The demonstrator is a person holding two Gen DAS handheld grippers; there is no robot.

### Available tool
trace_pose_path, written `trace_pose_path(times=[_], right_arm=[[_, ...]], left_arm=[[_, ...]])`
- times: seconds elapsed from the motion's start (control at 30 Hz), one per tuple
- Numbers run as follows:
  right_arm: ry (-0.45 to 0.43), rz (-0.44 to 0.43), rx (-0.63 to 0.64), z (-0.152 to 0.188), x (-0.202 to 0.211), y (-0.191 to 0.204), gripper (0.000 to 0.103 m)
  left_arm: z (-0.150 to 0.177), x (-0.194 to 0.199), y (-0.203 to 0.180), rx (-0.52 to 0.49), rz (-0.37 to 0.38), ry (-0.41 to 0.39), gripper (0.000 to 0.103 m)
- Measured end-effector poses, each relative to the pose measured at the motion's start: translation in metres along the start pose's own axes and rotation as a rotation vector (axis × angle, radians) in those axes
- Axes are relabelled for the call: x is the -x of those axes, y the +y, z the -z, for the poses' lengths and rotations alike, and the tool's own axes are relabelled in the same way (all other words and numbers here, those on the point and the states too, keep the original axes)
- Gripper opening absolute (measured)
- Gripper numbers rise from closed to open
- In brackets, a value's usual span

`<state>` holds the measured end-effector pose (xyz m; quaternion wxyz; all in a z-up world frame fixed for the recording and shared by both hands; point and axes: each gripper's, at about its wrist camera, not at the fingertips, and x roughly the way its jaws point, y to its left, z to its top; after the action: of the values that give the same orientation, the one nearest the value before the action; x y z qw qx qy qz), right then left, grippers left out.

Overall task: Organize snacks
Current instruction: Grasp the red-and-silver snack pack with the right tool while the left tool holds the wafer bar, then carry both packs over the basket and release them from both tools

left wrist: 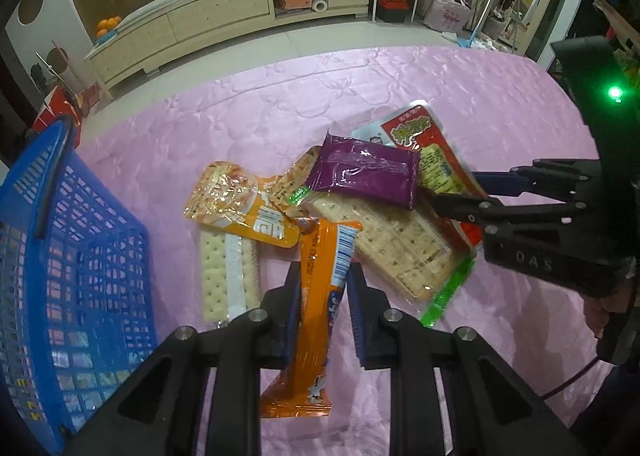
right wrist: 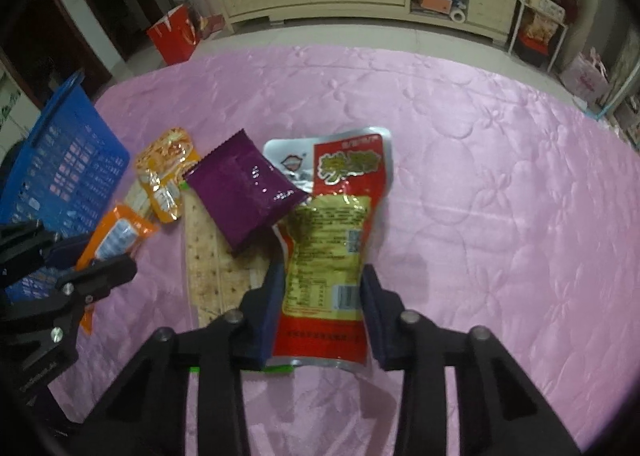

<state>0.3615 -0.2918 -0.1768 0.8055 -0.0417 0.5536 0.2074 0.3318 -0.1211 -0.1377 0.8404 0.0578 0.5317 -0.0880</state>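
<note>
A heap of snack packs lies on the pink cloth (left wrist: 400,87). My left gripper (left wrist: 322,276) has its fingers either side of a long orange pack (left wrist: 316,316), pressed on it. My right gripper (right wrist: 324,280) grips the red and yellow pouch (right wrist: 332,256); it shows from the side in the left wrist view (left wrist: 464,195). A purple pack (left wrist: 366,171) lies on top of a cracker pack (left wrist: 396,244). An orange pouch (left wrist: 232,199) and a white cracker pack (left wrist: 224,280) lie to the left. The blue basket (left wrist: 80,256) stands at the far left.
The pink cloth (right wrist: 500,175) stretches wide to the right and back of the heap. A long wooden cabinet (left wrist: 200,15) stands on the floor beyond. The left gripper (right wrist: 96,268) shows at the left of the right wrist view, beside the basket (right wrist: 68,171).
</note>
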Motion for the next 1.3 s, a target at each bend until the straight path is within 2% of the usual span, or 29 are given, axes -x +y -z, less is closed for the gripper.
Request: trace_pose_path(times=[0.07,0.17,0.5,0.67,1.0,1.3], right_arm=[[-0.002,-0.010,-0.025,0.002,0.003,-0.001,0.032],[-0.001,-0.013,-0.055,0.013,0.007,0.000,0.030],[0.009,0.020,-0.086,0.053,0.047,0.019,0.030],[-0.005,0.072,-0.073,0.066,0.075,0.037,0.030],[-0.088,0.132,-0.011,0.059,0.135,0.079,0.027],[-0.155,0.098,0.047,0.038,0.166,0.131,0.027]], left_arm=[[0.004,0.007,0.000,0.007,0.011,-0.016,0.020],[0.009,0.020,0.003,0.019,0.029,-0.035,0.020],[0.033,0.060,0.000,-0.014,0.076,-0.084,0.020],[0.049,0.078,0.000,-0.014,0.100,-0.110,0.020],[0.072,0.131,0.019,-0.001,0.137,-0.198,0.020],[0.083,0.176,0.067,0.049,0.130,-0.271,0.020]])
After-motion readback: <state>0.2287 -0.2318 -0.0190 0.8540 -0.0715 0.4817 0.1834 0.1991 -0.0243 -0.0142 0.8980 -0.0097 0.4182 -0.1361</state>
